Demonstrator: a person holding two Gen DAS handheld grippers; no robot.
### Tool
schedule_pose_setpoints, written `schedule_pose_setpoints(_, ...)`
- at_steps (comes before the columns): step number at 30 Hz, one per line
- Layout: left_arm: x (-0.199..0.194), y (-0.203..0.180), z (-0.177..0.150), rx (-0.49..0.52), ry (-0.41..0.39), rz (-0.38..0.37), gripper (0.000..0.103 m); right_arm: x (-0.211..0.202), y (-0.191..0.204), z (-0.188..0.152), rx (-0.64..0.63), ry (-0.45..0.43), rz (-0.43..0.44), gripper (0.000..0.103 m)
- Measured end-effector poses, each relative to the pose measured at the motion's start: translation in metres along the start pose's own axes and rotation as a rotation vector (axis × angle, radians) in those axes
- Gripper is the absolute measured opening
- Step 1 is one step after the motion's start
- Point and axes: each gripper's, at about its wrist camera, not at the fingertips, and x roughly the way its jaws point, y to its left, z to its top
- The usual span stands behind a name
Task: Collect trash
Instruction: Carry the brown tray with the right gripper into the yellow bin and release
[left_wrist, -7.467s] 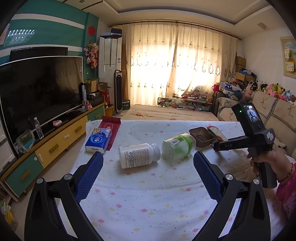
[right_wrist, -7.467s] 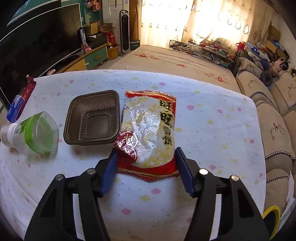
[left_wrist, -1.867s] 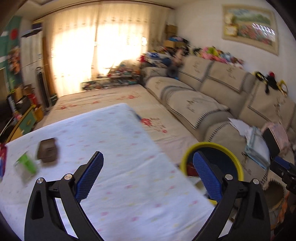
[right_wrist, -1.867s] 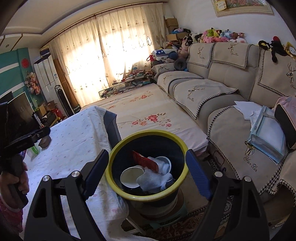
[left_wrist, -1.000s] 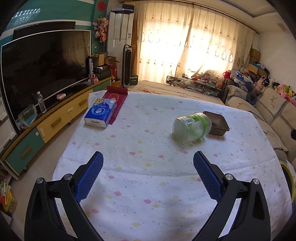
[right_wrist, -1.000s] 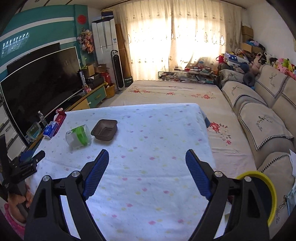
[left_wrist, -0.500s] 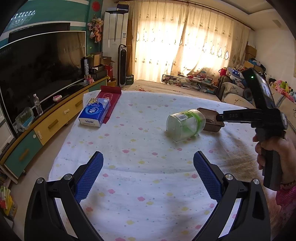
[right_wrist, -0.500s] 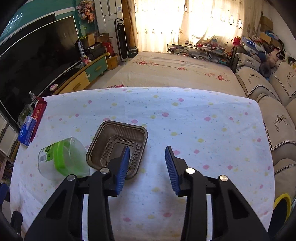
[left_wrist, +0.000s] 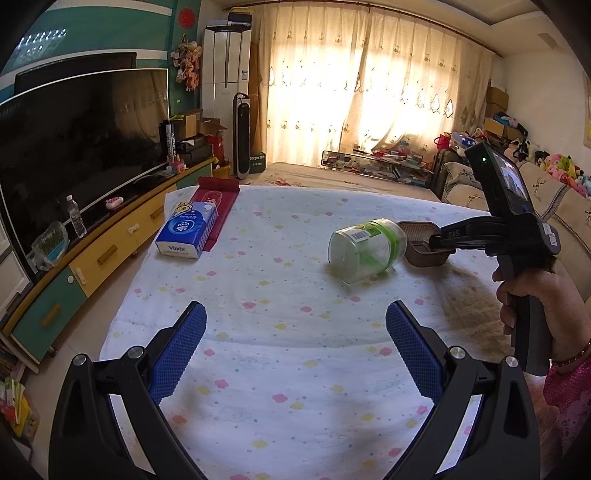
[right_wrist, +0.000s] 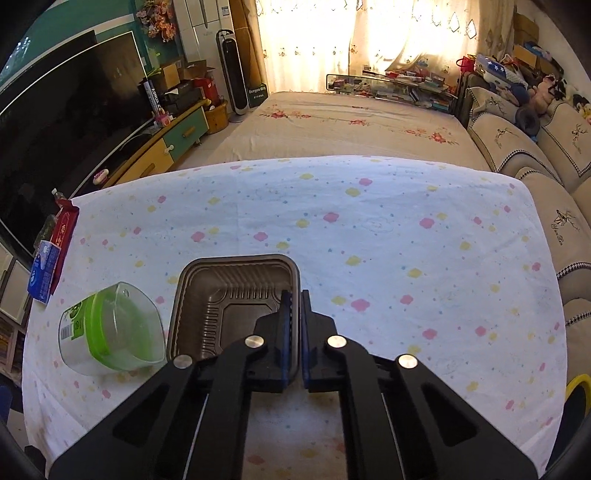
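A brown plastic tray (right_wrist: 236, 295) sits on the flowered tablecloth (right_wrist: 369, 229). My right gripper (right_wrist: 294, 299) is shut on the tray's right rim; it also shows in the left wrist view (left_wrist: 437, 240) at the tray (left_wrist: 424, 254). A clear jar with a green band (right_wrist: 110, 328) lies on its side just left of the tray, and shows in the left wrist view (left_wrist: 365, 251). My left gripper (left_wrist: 295, 325) is open and empty above the near part of the table, short of the jar.
A blue tissue pack (left_wrist: 188, 229) and a red packet (left_wrist: 218, 199) lie at the table's far left. The yellow bin rim (right_wrist: 576, 391) shows at the right, below the table edge. A TV cabinet (left_wrist: 92, 251) stands left, a sofa (right_wrist: 554, 147) right.
My right gripper has moved down onto the tray and closed on its right rim. My left gripper has stayed open and nearly still, facing the jar.
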Motion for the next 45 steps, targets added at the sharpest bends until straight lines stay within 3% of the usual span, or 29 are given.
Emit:
schedule_pose_setpoints(7, 0.0, 0.001, 0.0, -0.006, 0.009, 0.0, 0.096, -0.033, -0.02, -0.015, 0.033, -0.05, 0.024, 0.004)
schedule_pose_setpoints(16, -0.001, 0.001, -0.001, -0.003, 0.004, 0.006, 0.096, -0.12, -0.077, -0.06, 0.054, -0.157, 0.016, 0.004)
schedule_pose_setpoints(24, -0.005, 0.0, 0.0, 0.007, -0.003, 0.004, 0.096, -0.185, -0.175, -0.126, 0.176, -0.203, -0.136, 0.004)
schedule_pose_setpoints(33, -0.006, -0.002, 0.001, 0.015, -0.002, 0.008, 0.096, -0.207, -0.293, -0.195, 0.417, -0.159, -0.323, 0.005)
schedule_pose_setpoints(35, -0.006, -0.002, 0.0, 0.015, -0.001, 0.007, 0.096, -0.204, -0.312, -0.205, 0.455, -0.134, -0.362, 0.01)
schedule_pose_setpoints(36, -0.005, -0.002, 0.001, 0.014, 0.0, 0.008, 0.096, -0.202, -0.321, -0.209, 0.475, -0.121, -0.375, 0.018)
schedule_pose_setpoints(39, -0.006, -0.002, 0.0, 0.011, -0.001, 0.009, 0.096, -0.204, -0.334, -0.216, 0.514, -0.12, -0.394, 0.03)
schedule_pose_setpoints(45, -0.007, -0.003, 0.0, 0.013, -0.002, 0.008, 0.096, -0.221, -0.304, -0.204, 0.475, -0.201, -0.329, 0.033)
